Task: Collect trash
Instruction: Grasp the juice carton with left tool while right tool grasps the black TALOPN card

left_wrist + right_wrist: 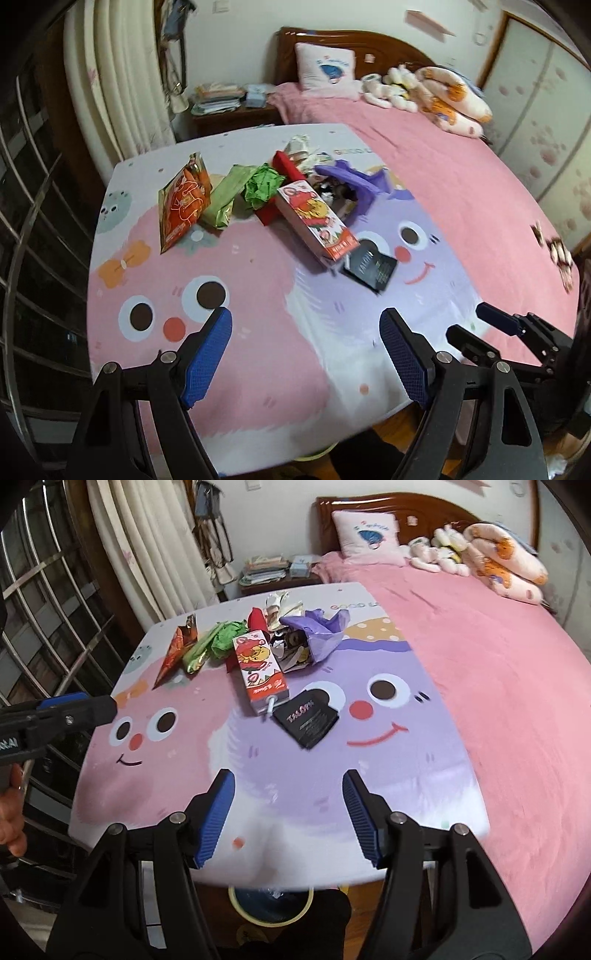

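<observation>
Trash lies on a cartoon-print board (pixel 258 369) (pixel 406 775) across a pink bed. There is a red drink carton (pixel 317 221) (pixel 258 668), a black packet (pixel 371 267) (pixel 306 722), an orange snack bag (pixel 183 203) (pixel 177 648), a green wrapper (pixel 225 195) (pixel 199 651), crumpled green paper (pixel 264 184) (pixel 225 635) and a purple bag (pixel 354 181) (pixel 317 631) with scraps. My left gripper (pixel 306 332) is open and empty over the board's near part. My right gripper (pixel 288 794) is open and empty, also near the front edge.
A round bin (pixel 271 904) stands on the floor under the board's front edge. The pink bed (pixel 498 664) extends right, with a pillow (pixel 369 535) and plush toys (pixel 443 550) at the headboard. A window grille (pixel 44 609) is on the left.
</observation>
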A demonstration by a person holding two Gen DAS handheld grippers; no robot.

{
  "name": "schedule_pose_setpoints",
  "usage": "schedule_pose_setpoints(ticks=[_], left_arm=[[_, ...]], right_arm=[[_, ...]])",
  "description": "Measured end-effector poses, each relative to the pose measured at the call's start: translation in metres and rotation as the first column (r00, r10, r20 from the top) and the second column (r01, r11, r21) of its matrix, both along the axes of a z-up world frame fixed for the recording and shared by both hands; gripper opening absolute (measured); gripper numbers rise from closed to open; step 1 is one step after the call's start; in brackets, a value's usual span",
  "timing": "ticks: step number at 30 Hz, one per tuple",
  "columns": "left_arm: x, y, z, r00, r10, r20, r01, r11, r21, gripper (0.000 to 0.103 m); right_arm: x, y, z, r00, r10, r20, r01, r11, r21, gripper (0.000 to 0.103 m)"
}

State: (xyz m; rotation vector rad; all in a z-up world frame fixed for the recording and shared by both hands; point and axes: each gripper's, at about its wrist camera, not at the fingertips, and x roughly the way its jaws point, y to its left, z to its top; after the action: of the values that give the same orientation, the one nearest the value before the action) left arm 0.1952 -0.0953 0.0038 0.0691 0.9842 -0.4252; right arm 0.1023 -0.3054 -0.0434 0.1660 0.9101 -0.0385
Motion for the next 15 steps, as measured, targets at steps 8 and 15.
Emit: schedule_pose_setpoints(ticks=[8, 15], left_arm=[[0.087, -0.046, -0.039, 0.987, 0.142, -0.076, -0.139, 0.989, 0.050, 0.083], [0.137, -0.081, -0.078, 0.968, 0.206, -0.141, -0.197, 0.978, 0.073, 0.083]], right_arm=[[0.109, -0.029, -0.056, 0.975, 0.193, -0.108, -0.195, 0.981, -0.009, 0.061], [0.164, -0.027, -0.102, 0.915, 0.361, -0.179, -0.372, 0.928, -0.034, 0.063]])
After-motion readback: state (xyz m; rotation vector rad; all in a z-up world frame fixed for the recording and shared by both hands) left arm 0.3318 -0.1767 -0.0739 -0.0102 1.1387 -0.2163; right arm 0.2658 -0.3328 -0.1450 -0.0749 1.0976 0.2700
